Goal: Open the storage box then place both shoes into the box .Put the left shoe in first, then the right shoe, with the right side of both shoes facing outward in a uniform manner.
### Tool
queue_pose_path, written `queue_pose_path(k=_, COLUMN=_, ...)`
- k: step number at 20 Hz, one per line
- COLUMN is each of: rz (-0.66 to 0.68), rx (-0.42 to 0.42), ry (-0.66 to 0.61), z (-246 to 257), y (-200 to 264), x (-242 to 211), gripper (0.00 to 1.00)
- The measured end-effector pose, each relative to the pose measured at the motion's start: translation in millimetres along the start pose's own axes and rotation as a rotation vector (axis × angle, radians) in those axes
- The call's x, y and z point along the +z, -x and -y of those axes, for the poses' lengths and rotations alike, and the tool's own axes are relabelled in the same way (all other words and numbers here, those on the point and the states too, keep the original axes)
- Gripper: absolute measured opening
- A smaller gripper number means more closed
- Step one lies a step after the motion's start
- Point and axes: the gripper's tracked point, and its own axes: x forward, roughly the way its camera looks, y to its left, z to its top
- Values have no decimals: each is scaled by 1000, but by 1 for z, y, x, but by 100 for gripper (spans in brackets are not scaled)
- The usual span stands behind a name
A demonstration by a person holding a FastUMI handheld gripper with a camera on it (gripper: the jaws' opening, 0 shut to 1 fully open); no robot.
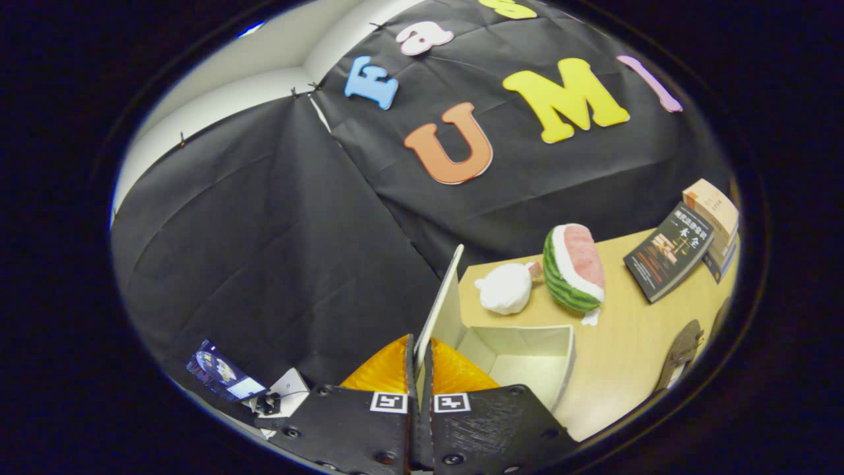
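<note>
In your gripper view, your gripper [420, 369] has both fingers pinched tight on the raised lid [440, 300] of the white storage box [527, 359], which sits open on the wooden table [626, 343], with a dark shoe [679, 353] nearby.

Your gripper [419, 369] has two broad, flat finger plates, each studded with round screws and marked near its inner tip with a small square black-and-white tag; ribbed pads sit ahead.

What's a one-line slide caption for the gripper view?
Gripper shut on the raised lid of the open storage box; watermelon plush, books and a shoe on the table beyond.
</note>
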Motion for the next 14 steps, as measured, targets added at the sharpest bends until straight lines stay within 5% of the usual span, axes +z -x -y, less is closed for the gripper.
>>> queue_pose_path(k=3, rz=-7, rx=22, ry=52, z=-40, y=-23, x=-5, gripper=0)
queue_pose_path(k=7, rz=-27, rx=44, ry=119, z=-78, y=-57, x=-19, gripper=16)
queue_pose_path(k=14, rz=-50, rx=88, ry=250, z=-116, y=-68, x=-41, gripper=66)
